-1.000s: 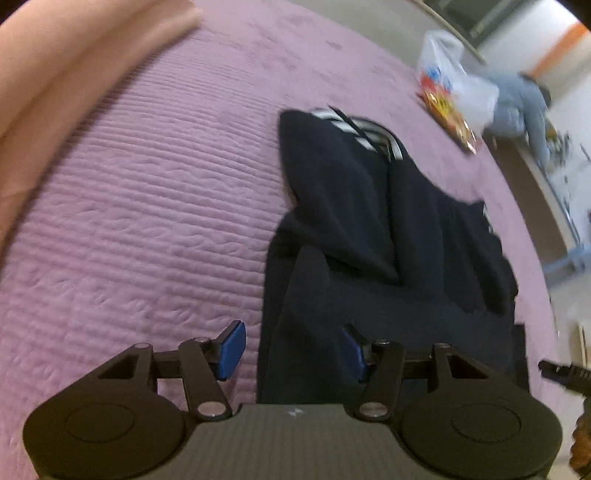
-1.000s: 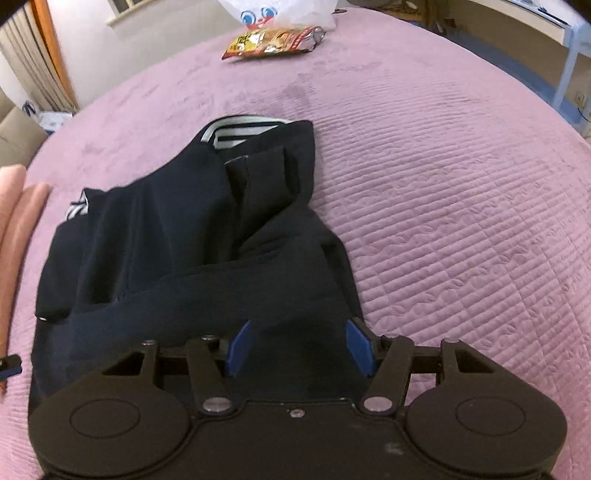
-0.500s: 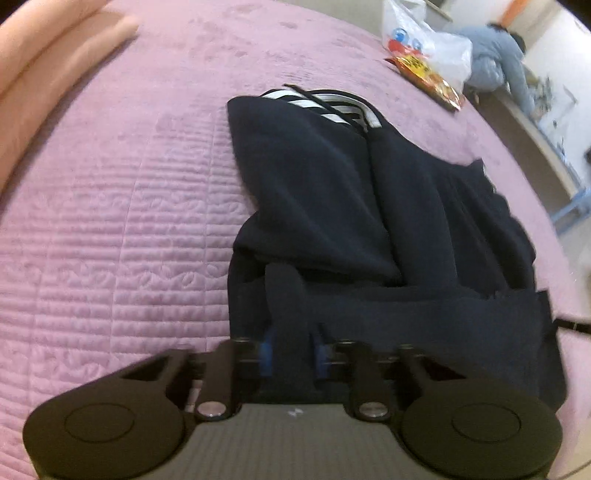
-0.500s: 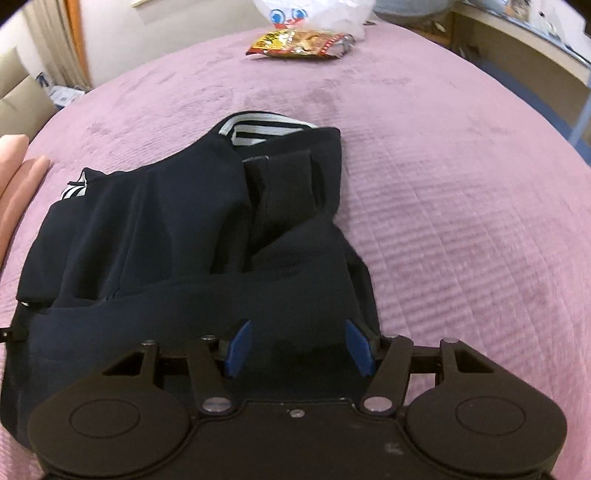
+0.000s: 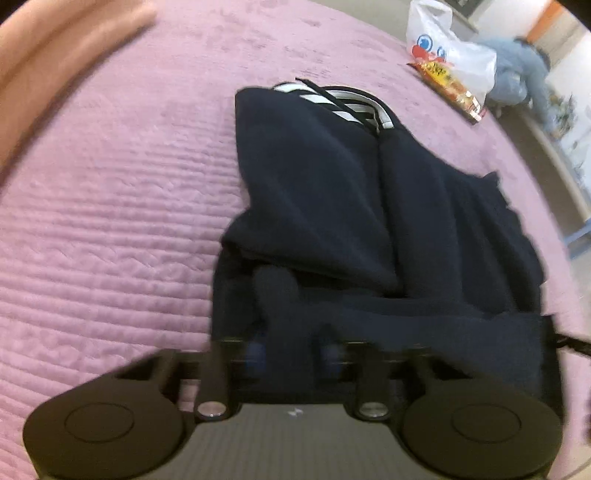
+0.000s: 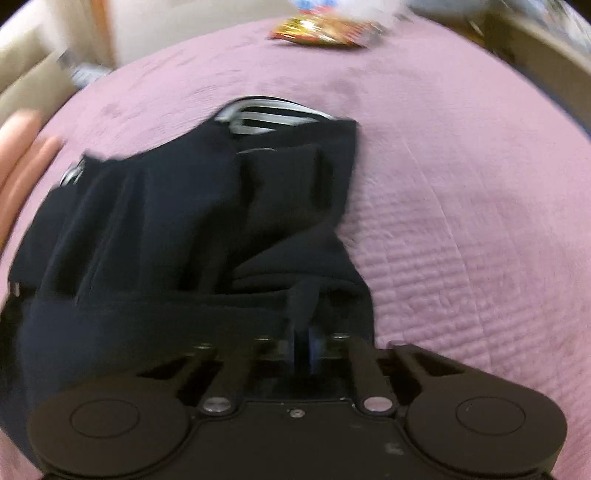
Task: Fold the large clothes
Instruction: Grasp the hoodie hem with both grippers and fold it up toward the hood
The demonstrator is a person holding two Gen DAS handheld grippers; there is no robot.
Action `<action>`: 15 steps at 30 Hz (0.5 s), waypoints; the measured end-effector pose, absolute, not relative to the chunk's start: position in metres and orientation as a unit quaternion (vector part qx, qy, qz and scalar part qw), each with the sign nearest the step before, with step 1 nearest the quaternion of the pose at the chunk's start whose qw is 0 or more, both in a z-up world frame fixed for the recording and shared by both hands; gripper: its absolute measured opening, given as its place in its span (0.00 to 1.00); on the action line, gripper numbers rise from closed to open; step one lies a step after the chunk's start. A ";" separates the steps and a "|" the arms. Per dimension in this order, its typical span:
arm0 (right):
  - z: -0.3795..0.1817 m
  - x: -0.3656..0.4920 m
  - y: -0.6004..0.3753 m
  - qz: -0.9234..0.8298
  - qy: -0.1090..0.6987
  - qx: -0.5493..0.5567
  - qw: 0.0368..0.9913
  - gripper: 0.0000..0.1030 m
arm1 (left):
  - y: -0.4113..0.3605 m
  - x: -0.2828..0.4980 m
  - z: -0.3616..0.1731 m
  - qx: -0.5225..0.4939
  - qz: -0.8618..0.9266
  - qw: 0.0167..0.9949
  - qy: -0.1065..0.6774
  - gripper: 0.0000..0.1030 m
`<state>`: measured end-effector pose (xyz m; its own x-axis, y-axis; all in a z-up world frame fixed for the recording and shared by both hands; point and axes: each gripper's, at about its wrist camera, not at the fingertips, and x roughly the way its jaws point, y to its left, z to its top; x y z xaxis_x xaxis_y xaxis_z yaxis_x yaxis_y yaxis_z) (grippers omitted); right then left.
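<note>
A dark navy garment (image 5: 332, 206) with a black-and-white striped collar (image 5: 347, 103) lies partly folded on a purple quilted bedspread (image 5: 110, 221). My left gripper (image 5: 291, 356) is shut on the garment's near hem at its left side. In the right wrist view the same garment (image 6: 177, 221) lies ahead, striped collar (image 6: 266, 116) at the far end. My right gripper (image 6: 304, 343) is shut on a pinch of the near hem at the garment's right side. Both views are motion-blurred.
A white plastic bag (image 5: 450, 59) and a snack packet (image 5: 447, 88) lie at the bed's far edge; the packet also shows in the right wrist view (image 6: 321, 31). A peach blanket (image 5: 55, 48) lies along the left. Purple bedspread (image 6: 461, 184) spreads to the right.
Both grippers were open over the hem a second ago. The left one shut on the hem first, then the right one shut too. Both views now show motion blur.
</note>
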<state>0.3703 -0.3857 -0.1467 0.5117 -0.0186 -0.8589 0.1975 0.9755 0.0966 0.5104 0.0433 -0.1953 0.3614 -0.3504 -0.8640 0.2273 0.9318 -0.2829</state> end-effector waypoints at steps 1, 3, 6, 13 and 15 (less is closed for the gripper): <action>-0.141 0.366 -0.376 -0.054 0.483 0.065 0.871 0.07 | 0.041 0.505 -0.190 -0.044 -0.173 0.831 0.526 0.10; -0.128 0.357 -0.363 -0.045 0.474 0.028 0.879 0.07 | 0.040 0.493 -0.174 -0.031 -0.172 0.844 0.507 0.09; -0.095 0.345 -0.358 -0.046 0.450 -0.006 0.892 0.06 | 0.051 0.480 -0.139 -0.047 -0.172 0.861 0.476 0.09; -0.025 0.379 -0.383 -0.090 0.336 0.018 0.937 0.05 | 0.062 0.520 -0.071 -0.127 -0.202 0.900 0.364 0.09; -0.026 0.409 -0.388 -0.109 0.304 0.029 0.946 0.05 | 0.052 0.550 -0.072 -0.136 -0.195 0.911 0.337 0.09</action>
